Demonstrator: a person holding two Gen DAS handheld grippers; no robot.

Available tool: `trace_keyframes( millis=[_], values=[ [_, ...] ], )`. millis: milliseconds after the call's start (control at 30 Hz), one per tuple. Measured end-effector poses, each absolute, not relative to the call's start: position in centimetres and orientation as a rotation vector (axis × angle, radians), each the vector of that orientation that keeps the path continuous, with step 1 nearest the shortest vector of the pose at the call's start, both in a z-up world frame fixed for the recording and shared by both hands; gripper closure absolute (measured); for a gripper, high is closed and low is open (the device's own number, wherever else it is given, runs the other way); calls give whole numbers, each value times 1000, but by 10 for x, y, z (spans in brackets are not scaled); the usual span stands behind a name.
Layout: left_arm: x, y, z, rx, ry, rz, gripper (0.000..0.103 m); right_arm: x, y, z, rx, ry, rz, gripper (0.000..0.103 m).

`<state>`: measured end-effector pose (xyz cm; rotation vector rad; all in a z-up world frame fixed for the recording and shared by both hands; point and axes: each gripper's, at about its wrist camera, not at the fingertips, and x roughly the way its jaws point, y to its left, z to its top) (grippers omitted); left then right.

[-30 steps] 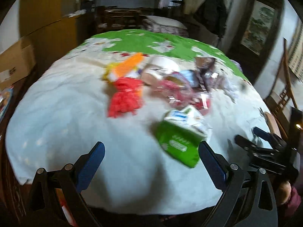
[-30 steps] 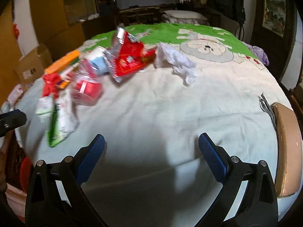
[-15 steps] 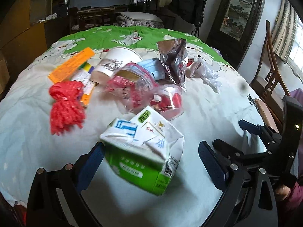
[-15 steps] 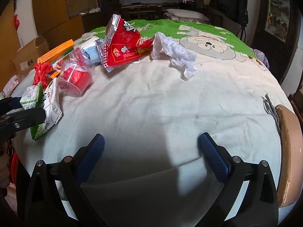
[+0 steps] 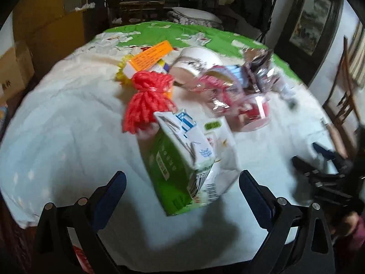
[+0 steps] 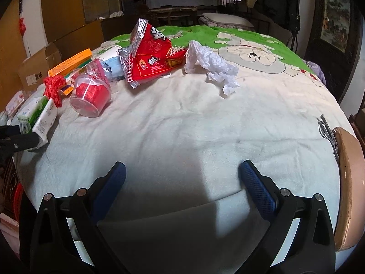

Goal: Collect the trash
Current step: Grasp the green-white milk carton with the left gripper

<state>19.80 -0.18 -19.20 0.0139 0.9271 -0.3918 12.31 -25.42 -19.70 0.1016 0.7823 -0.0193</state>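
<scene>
A green and white drink carton lies tilted on the cloth-covered table, just ahead of and between the fingers of my left gripper, which is open. Behind the carton sit a red mesh bundle, an orange box, a paper cup and a clear cup with red inside. In the right wrist view my right gripper is open over bare cloth. A red snack bag and crumpled white tissue lie further back, and the carton is at the far left.
A wooden chair back presses against the table's right edge. An open cardboard box stands beyond the left side. Another chair and a framed picture are at the right. The near table edge is close below both grippers.
My left gripper has closed in on the carton, which now fills the space between its fingers and looks more tilted. The right gripper has barely moved.
</scene>
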Motion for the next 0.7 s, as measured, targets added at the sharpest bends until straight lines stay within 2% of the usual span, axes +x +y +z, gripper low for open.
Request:
trace_keyframes(
  millis=[400, 467, 500, 700],
  values=[
    [215, -15, -203, 14, 924, -344, 7, 123, -254, -197, 104, 780, -14, 6],
    [214, -13, -202, 18, 909, -347, 12, 123, -253, -197, 104, 779, -12, 5],
    [213, -13, -201, 17, 902, -359, 21, 123, -253, -196, 103, 779, -12, 5],
    [197, -4, -181, 3, 817, -378, 22, 124, -253, -194, 115, 787, -17, 6]
  ],
)
